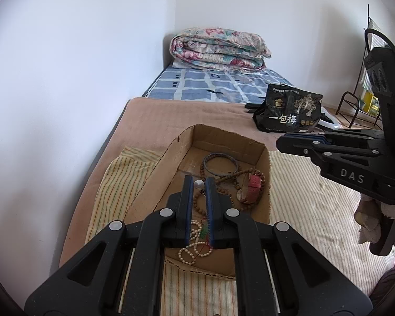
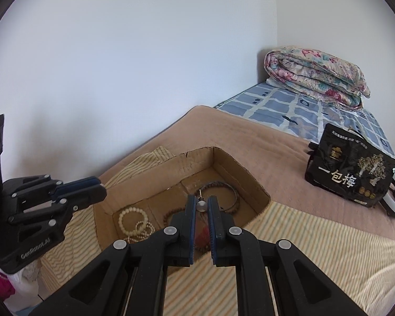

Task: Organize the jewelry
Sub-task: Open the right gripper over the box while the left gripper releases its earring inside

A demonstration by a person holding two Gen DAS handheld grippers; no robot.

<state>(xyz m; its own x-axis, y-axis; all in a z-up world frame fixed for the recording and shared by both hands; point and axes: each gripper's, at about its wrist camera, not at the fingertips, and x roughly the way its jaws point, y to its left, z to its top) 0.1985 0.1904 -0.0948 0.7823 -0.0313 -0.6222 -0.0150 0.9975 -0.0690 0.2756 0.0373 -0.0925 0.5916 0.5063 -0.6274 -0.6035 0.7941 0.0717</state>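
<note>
A shallow cardboard box (image 1: 187,142) lies on the bed and holds jewelry: a dark bangle (image 1: 220,163), brown bead strings (image 1: 225,193), a pink-strapped watch (image 1: 252,187), a white bead necklace (image 1: 194,247) and a small white pearl (image 1: 198,183). My left gripper (image 1: 199,184) hovers over the box, jaws a narrow gap apart, the pearl seen between the tips. My right gripper (image 2: 201,204) also hovers over the box (image 2: 155,168), jaws narrowly apart around a pearl (image 2: 201,206). In the left wrist view the right gripper (image 1: 284,142) looks shut.
The box rests on a striped cloth (image 1: 310,200) over a tan blanket (image 1: 155,115). A black snack bag (image 1: 288,110) stands at the far right. A folded floral quilt (image 1: 218,50) lies at the bed's head. A white wall runs along the left.
</note>
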